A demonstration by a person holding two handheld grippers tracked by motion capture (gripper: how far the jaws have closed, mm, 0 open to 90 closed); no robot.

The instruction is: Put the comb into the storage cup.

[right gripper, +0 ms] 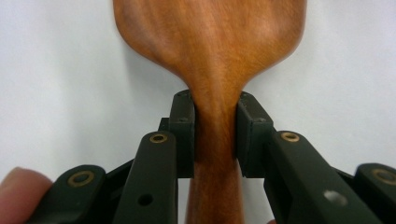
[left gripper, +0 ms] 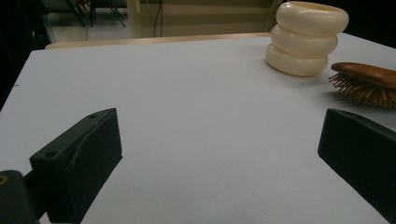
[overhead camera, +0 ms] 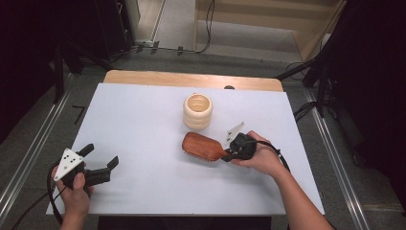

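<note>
My right hand-held gripper [right gripper: 215, 135] is clamped on the handle of the wooden hairbrush [overhead camera: 201, 146], pads pressing either side of the neck just below the paddle; the brush lies bristles-down on the white worktop [overhead camera: 143, 124], near the middle and just in front of the cream ribbed cup [overhead camera: 197, 111]. My left hand-held gripper [overhead camera: 101, 159] sits at the near-left corner of the worktop, jaws wide with nothing between them, well apart from the brush.
</note>
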